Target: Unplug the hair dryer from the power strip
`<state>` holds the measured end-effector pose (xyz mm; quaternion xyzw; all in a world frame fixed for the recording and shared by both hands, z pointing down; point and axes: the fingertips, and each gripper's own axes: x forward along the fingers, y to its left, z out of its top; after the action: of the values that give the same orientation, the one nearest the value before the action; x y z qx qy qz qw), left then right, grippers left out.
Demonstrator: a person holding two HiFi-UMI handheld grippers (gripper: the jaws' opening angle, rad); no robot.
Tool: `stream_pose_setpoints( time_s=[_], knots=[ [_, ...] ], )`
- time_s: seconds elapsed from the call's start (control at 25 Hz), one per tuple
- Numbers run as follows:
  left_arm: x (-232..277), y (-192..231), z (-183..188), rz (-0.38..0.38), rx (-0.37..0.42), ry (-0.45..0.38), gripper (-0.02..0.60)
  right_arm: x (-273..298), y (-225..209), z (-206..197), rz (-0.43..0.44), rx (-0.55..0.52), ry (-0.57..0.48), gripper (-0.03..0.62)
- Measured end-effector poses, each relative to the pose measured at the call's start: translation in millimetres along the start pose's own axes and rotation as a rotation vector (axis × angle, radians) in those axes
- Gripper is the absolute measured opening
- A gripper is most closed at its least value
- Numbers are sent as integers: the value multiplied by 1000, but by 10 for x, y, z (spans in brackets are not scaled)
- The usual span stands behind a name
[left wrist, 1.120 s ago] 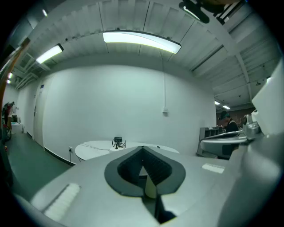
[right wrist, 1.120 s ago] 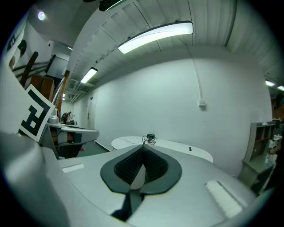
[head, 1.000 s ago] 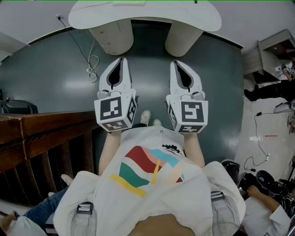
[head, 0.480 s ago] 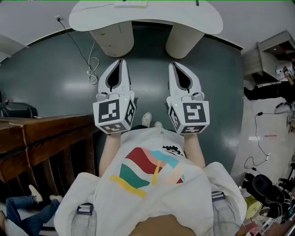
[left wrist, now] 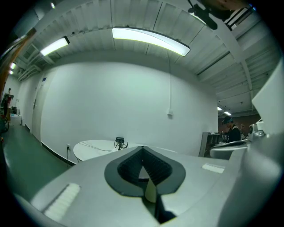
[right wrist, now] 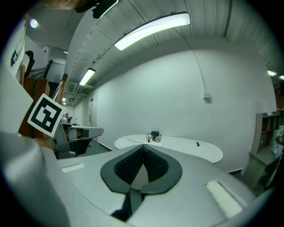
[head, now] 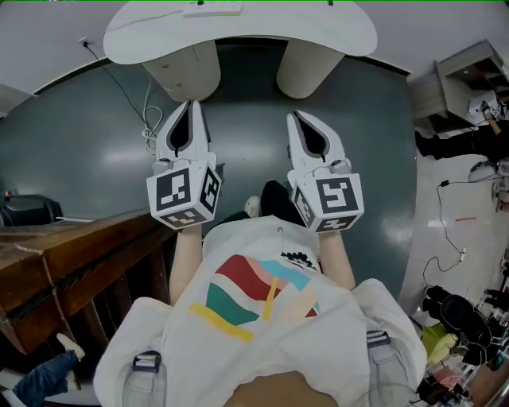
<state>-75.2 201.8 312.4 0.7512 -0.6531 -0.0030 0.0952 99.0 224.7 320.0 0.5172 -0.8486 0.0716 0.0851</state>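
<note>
Head view: left gripper [head: 189,107] and right gripper [head: 298,119] have edged toward the white bench [head: 318,30] with the power strip [head: 212,8]. Left gripper view: closed, empty. Right gripper view: closed and empty too, and the dark corded thing [right wrist: 155,134], probably the hair dryer, is well ahead. Just approaching, I'd say.
</note>
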Motion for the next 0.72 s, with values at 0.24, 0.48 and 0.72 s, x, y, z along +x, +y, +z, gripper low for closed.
stream_pose_setpoints(
  time_s=[0.24, 0.48, 0.72],
  knots=[
    [349, -10, 12, 13, 1, -4, -2, 227, -305, 54, 2, 9, -21, 9],
    [905, -20, 6, 36, 7, -20, -1, 725, -650, 69, 44, 27, -42, 8],
    [1839, 133, -48, 86, 2, -4, 0, 1753, -1105, 212, 121, 22, -61, 6]
  ],
)
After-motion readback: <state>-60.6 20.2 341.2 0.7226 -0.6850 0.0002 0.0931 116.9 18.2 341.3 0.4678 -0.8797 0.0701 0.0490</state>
